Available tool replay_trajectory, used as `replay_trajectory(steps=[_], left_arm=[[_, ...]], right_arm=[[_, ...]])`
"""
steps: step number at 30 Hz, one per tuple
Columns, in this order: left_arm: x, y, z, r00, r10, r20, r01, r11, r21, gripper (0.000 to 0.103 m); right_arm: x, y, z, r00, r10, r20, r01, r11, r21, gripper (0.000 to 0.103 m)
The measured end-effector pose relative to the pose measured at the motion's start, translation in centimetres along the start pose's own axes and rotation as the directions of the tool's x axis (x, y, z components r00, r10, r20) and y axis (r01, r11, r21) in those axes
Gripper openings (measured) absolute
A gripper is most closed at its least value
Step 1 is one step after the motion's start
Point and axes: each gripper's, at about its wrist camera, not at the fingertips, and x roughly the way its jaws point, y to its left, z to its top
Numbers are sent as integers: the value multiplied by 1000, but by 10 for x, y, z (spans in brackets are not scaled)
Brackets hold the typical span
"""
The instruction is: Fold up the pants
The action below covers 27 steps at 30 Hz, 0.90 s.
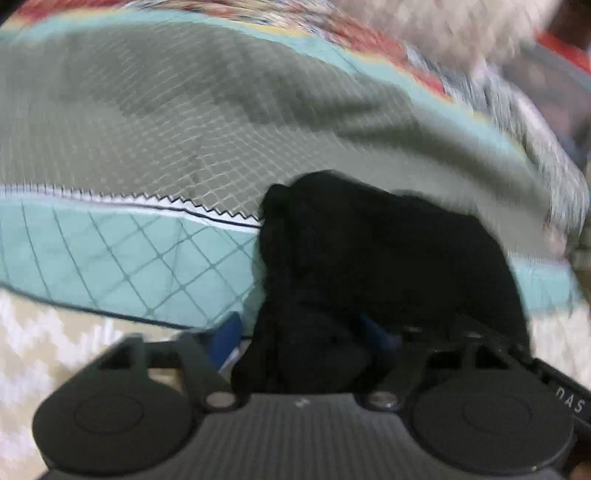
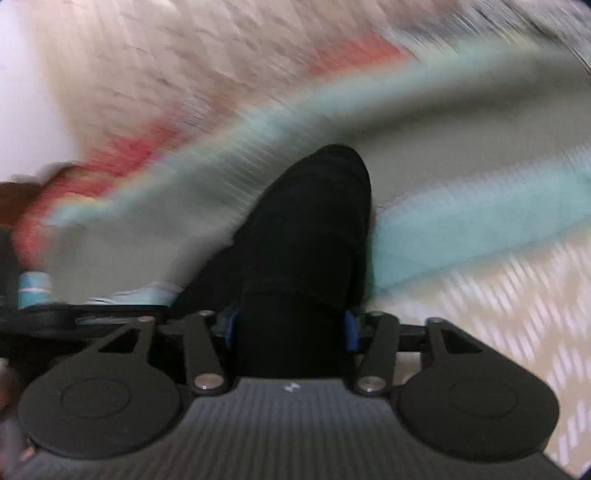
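Note:
The black pants [image 1: 369,251] lie bunched on the bed and run back between the blue pads of my left gripper [image 1: 299,336]. A thin strip of bedding shows between the left pad [image 1: 225,338] and the cloth, so the jaws stand open around it. In the right wrist view a leg of the black pants [image 2: 314,229] rises from my right gripper [image 2: 291,326] toward the bed's middle. The cloth fills the whole gap between the blue pads [image 2: 351,328], which press on it from both sides. Both views are blurred.
The pants lie on a grey quilted cover [image 1: 177,122] with a teal border [image 1: 110,258]. A cream zigzag sheet [image 1: 44,339] lies nearer me. Red patterned bedding [image 2: 122,155] and a pale fuzzy blanket [image 1: 454,26] lie at the far edge.

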Motion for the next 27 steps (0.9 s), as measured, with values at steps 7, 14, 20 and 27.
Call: replay_trajectory(steps=[7, 14, 20, 27], left_arm=[[-48, -12, -4, 998, 58, 4, -58, 997, -55, 70], [-151, -44, -63, 958, 258, 124, -275, 948, 159, 82], [-216, -78, -135, 928, 340, 153, -371, 881, 294, 100], [-259, -87, -186, 939, 328, 101, -343, 900, 267, 103]], right_arm=[[-49, 0, 1, 1000, 15, 24, -15, 1000, 15, 81], [-143, 13, -51, 989, -72, 130, 82, 994, -72, 91], [-201, 35, -99, 987, -126, 103, 138, 984, -115, 103], [-233, 54, -132, 990, -136, 33, 139, 985, -99, 103]])
